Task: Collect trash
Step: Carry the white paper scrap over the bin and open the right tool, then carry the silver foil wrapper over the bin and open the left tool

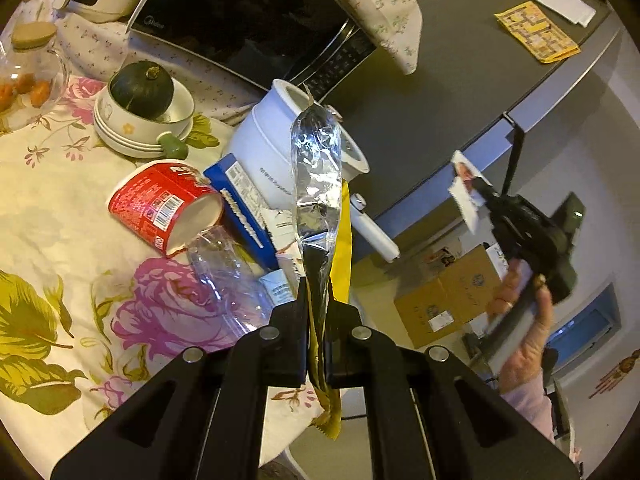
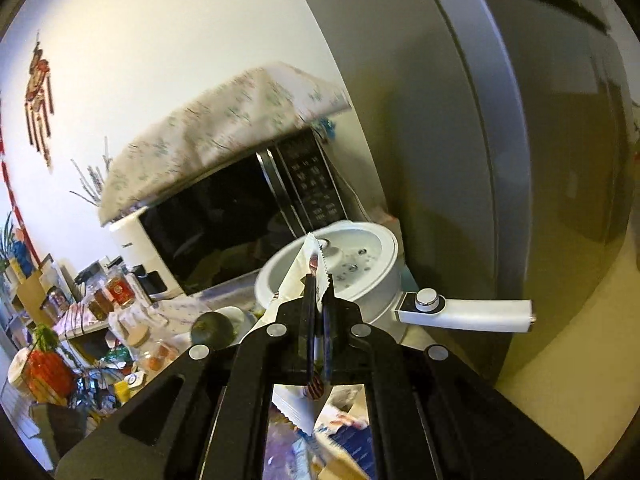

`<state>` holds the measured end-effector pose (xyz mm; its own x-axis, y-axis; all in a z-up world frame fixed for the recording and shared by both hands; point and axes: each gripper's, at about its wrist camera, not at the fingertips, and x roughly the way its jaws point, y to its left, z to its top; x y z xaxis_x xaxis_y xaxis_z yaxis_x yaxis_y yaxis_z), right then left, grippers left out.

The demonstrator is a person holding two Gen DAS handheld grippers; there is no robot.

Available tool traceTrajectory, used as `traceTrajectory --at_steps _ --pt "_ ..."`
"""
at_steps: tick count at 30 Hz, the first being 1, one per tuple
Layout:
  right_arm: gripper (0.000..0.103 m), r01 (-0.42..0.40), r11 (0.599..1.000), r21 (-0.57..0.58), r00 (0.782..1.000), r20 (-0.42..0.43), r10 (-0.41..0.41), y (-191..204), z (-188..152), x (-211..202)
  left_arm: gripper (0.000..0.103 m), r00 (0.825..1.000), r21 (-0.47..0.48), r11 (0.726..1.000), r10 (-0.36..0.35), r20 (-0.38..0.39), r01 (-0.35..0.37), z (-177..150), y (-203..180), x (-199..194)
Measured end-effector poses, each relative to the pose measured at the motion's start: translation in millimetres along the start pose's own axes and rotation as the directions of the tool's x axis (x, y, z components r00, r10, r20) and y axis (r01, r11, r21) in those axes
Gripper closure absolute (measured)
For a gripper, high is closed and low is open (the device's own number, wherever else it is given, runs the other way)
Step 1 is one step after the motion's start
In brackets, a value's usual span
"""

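Note:
My left gripper (image 1: pixel 318 292) is shut on a foil snack wrapper (image 1: pixel 316 184), silver inside and yellow outside, held upright above the table edge. My right gripper (image 2: pixel 318 286) is shut on a small white wrapper (image 2: pixel 310 264) with a serrated edge; the gripper also shows in the left wrist view (image 1: pixel 478 188), raised to the right of the table. More trash lies on the floral tablecloth (image 1: pixel 52 208): a tipped red instant-noodle cup (image 1: pixel 160 204), a crushed clear plastic bottle (image 1: pixel 228 276), a blue box (image 1: pixel 240 204) and small paper packets (image 1: pixel 278 288).
A white pot with a long handle (image 1: pixel 272 148) stands behind the trash, in the right wrist view (image 2: pixel 344 268) too. A black microwave (image 1: pixel 248 20) under a cloth, a squash in stacked bowls (image 1: pixel 142 86), a glass jar (image 1: pixel 28 68), a grey fridge (image 1: pixel 460 92) and cardboard boxes (image 1: pixel 448 296) surround them.

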<state>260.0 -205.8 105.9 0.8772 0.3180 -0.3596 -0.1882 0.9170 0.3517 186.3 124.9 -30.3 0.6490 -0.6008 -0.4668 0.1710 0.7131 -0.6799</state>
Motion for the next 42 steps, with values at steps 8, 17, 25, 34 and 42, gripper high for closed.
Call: traceTrajectory --at_steps 8,17,25,34,42 --pt "0.101 0.061 0.998 -0.002 0.997 -0.037 -0.061 13 -44 -93 0.098 0.999 0.008 0.999 -0.046 -0.007 0.046 -17 -17 -14" --pt "0.100 0.226 0.974 0.001 0.952 -0.213 -0.221 -10 -148 -146 0.098 0.996 0.077 0.993 -0.084 -0.042 0.087 -52 -49 -26" --pt "0.077 0.340 0.940 0.005 0.860 -0.406 -0.309 -43 -233 -150 0.098 0.985 0.099 0.990 -0.082 -0.150 0.097 -94 -65 -10" --pt "0.020 0.539 0.839 -0.069 0.779 -0.338 -0.528 -61 -254 -173 0.098 0.967 0.143 0.984 -0.073 -0.243 0.110 -135 -88 15" --pt "0.008 0.647 0.761 -0.037 0.713 -0.324 -0.622 -84 -256 -187 0.097 0.948 0.178 0.976 -0.065 -0.311 0.125 -160 -104 37"
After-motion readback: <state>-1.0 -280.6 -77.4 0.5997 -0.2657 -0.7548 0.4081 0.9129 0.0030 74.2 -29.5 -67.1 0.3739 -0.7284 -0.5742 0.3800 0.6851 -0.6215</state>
